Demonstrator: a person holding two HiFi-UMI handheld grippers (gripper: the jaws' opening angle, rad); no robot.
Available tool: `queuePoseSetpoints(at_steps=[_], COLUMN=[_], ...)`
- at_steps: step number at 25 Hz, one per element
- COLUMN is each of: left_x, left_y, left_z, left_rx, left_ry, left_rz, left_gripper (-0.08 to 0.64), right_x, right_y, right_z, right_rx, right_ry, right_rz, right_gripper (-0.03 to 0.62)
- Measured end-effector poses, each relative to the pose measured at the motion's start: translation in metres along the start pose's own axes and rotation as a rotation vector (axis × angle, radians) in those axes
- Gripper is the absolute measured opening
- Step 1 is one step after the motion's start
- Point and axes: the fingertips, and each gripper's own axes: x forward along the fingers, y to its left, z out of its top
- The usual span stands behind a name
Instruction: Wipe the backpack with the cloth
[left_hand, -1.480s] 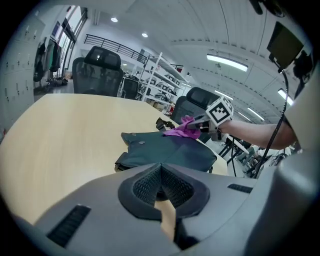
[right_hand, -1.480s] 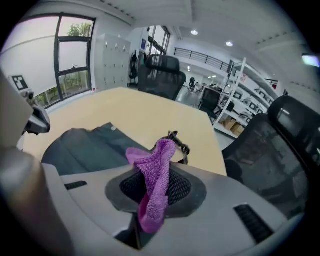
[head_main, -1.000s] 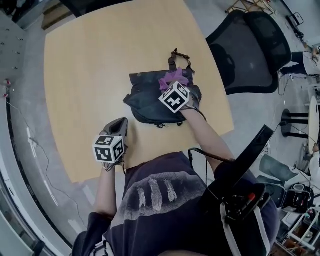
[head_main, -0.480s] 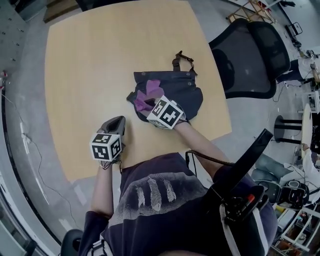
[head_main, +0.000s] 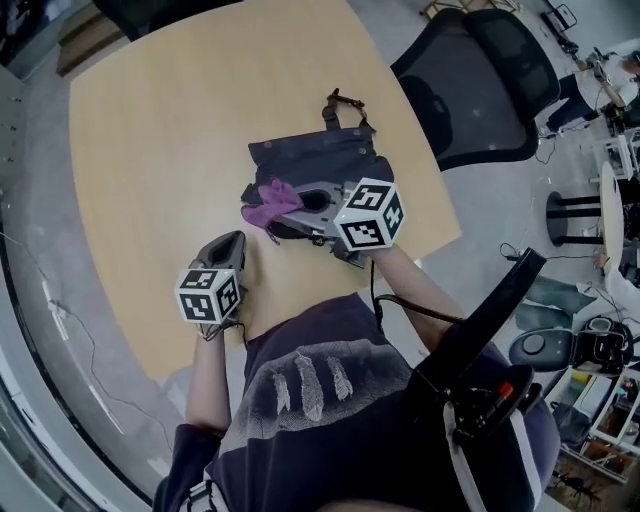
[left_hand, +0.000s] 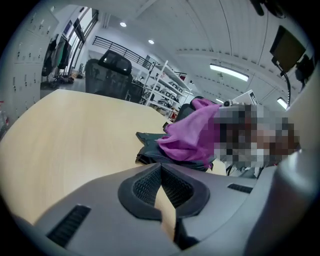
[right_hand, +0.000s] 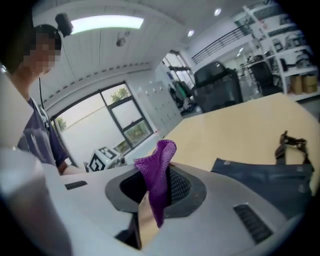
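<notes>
A dark backpack (head_main: 322, 160) lies flat on the wooden table (head_main: 160, 130), its strap loop pointing away from me. My right gripper (head_main: 292, 207) reaches leftward over the backpack's near left corner, shut on a purple cloth (head_main: 264, 205) that hangs onto the bag's edge. In the right gripper view the cloth (right_hand: 158, 176) stands pinched between the jaws, with the backpack (right_hand: 265, 172) off to the right. My left gripper (head_main: 230, 246) rests on the table in front of the bag, shut and holding nothing. Its own view shows the backpack (left_hand: 149, 149) and the cloth (left_hand: 192, 134) ahead.
A black mesh office chair (head_main: 482, 82) stands past the table's right edge. The table's near edge runs just in front of my body. Shelving and more chairs (left_hand: 111, 75) fill the room beyond the table's far side.
My right gripper has swept the cloth across the backpack from its far right part to its near left corner, and has turned to point left. The left gripper has stayed put.
</notes>
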Motion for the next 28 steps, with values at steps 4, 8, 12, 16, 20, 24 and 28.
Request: queuePoseSetpoints(at_steps=[4,8,12,16,20,24,28], left_x=[0.003,0.007,0.012,0.008,0.003,-0.001,-0.01], left_y=[-0.003,-0.011,-0.024,-0.031,-0.037,-0.056,-0.076], left_z=[-0.003,-0.007,-0.007,-0.007,-0.013,-0.014,-0.019], left_rx=[0.014,0.031,0.064,0.077,0.083,0.097,0.112], left_ry=[0.012,0.03,0.044,0.042,0.045,0.027,0.003], left_rz=[-0.022,-0.053,-0.075,-0.067,-0.043,-0.023,0.013], left_gripper=[0.008,0.008,0.008,0.008,0.008,0.008,0.008], right_x=[-0.094,-0.169,-0.164,-0.133,-0.091,-0.061,-0.077], right_y=[-0.052,-0.12,-0.16,-0.138,-0.095,-0.041,-0.004], right_z=[0.042,0.011,-0.069,-0.088,-0.079,-0.074,-0.052], right_rx=[0.014,-0.095,-0.106,-0.122,-0.173,-0.211,-0.079], right_ry=[-0.255,-0.167,0.119,0.16,0.169,0.141,-0.072], right_rz=[-0.307,-0.747,-0.873,-0.804,-0.608,-0.388,-0.243], right_gripper=[0.067,0.067,0.067,0.067,0.067,0.067,0.067])
